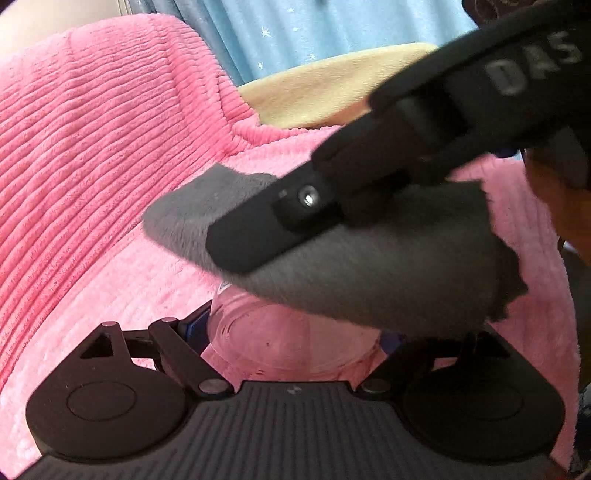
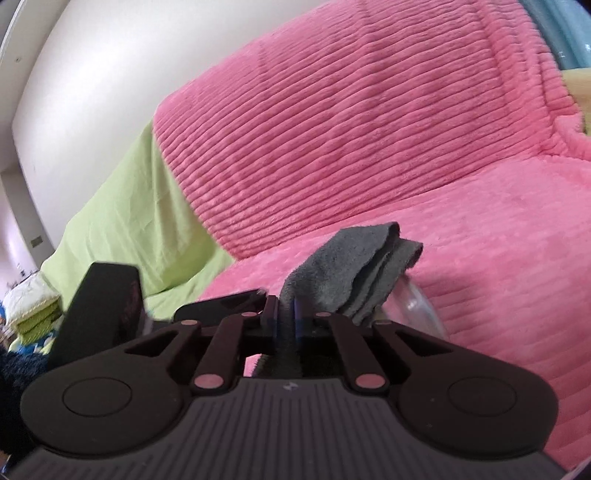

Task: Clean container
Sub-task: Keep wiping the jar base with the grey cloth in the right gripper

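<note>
In the left wrist view my left gripper (image 1: 293, 332) is shut on a clear plastic container (image 1: 291, 343), its blue pads pressing both sides. A grey cloth (image 1: 369, 280) lies over the container's top and hides most of it. My right gripper (image 1: 236, 251) reaches in from the upper right, shut on that cloth. In the right wrist view the right gripper (image 2: 286, 314) pinches the folded grey cloth (image 2: 351, 269), whose free end sticks forward. The container's clear rim (image 2: 421, 302) shows just right of the cloth. The left gripper's black body (image 2: 103, 306) stands at the left.
Everything is above a sofa with a pink ribbed plush cover (image 2: 369, 129). A green sheet (image 2: 140, 229) covers the part to the left, with folded bedding (image 2: 29, 306) beyond. A yellow cushion (image 1: 325, 88) and a blue curtain (image 1: 314, 29) are behind.
</note>
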Motion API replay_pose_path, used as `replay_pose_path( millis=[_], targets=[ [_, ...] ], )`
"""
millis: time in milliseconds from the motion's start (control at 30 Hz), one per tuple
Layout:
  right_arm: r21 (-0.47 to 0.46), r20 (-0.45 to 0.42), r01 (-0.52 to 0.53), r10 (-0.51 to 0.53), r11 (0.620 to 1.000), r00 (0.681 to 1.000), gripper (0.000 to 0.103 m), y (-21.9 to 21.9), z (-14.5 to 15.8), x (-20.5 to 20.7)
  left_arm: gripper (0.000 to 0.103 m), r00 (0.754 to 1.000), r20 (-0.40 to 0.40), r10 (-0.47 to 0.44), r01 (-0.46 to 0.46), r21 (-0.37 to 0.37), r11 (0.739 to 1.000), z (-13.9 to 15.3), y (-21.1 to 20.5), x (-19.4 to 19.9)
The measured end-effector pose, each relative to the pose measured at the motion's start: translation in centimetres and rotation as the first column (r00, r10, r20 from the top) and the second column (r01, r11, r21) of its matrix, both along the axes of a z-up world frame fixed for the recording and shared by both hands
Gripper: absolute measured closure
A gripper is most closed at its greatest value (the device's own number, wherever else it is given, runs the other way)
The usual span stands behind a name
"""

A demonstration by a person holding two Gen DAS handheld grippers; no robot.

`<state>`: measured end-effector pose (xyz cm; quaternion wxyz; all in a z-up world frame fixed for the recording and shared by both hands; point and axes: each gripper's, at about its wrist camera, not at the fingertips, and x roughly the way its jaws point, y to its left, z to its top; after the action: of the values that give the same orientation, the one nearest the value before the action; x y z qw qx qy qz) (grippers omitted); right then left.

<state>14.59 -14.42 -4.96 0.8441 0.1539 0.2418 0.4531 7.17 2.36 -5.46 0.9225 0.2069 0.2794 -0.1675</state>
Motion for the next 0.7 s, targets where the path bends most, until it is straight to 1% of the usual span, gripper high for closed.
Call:
replay_pose_path(
  millis=[100,200,233,300,367,400,467,500,533,633,700],
  targets=[
    [-0.001,0.025,0.105,-0.105,0.994,0.994,0.1,-0.7,-0.3,0.7,0.018,1.0,0.005,-0.002,0.002,0.002,1.0,-0.2,0.1,0.3],
    [-0.022,0.053,0.219,-0.218,0.975,0.975,0.099,-1.4,-0.2,1.1,0.018,1.0,0.02,-0.01,0.01,0.014,1.0,-0.2,-0.1,0.6],
    [-0.024,0.053,0.234,-0.233,0.972,0.971,0.099,-1.7,-0.2,1.1,0.018,1.0,0.018,-0.011,0.011,0.012,1.0,-0.2,-0.1,0.7],
    [-0.012,0.034,0.234,-0.233,0.972,0.972,0.099,-2.0,-0.3,1.1,0.018,1.0,0.003,-0.01,0.01,-0.006,1.0,-0.2,0.1,1.1],
    [-0.004,0.018,0.229,-0.229,0.973,0.973,0.099,-2.0,-0.3,1.2,0.016,0.999,-0.036,-0.009,0.006,-0.073,0.997,0.0,0.8,1.8],
    [-0.005,0.016,0.228,-0.228,0.974,0.974,0.099,-2.1,-0.3,1.2,0.015,0.998,-0.061,-0.01,0.002,-0.13,0.992,0.4,1.4,2.1],
    [-0.004,0.007,0.227,-0.227,0.974,0.974,0.098,-2.3,-0.3,1.1,0.015,0.995,-0.104,0.003,-0.028,-0.24,0.97,1.1,2.8,3.3],
    [-0.002,0.0,0.226,-0.226,0.974,0.974,0.098,-2.5,-0.2,1.0,0.017,0.993,-0.118,0.01,-0.041,-0.27,0.962,1.3,3.4,3.9],
    [0.0,-0.009,0.224,-0.224,0.975,0.975,0.098,-2.6,-0.2,1.0,0.017,0.992,-0.126,0.013,-0.049,-0.286,0.957,1.4,3.7,4.4],
    [-0.01,-0.023,0.212,-0.212,0.977,0.977,0.098,-2.8,0.3,0.8,0.018,0.994,-0.112,0.008,-0.036,-0.246,0.969,1.3,3.4,4.6],
    [-0.026,-0.025,0.199,-0.199,0.98,0.98,0.097,-2.7,0.8,0.7,0.018,0.995,-0.099,0.004,-0.025,-0.211,0.977,1.1,2.6,3.8]
  ],
)
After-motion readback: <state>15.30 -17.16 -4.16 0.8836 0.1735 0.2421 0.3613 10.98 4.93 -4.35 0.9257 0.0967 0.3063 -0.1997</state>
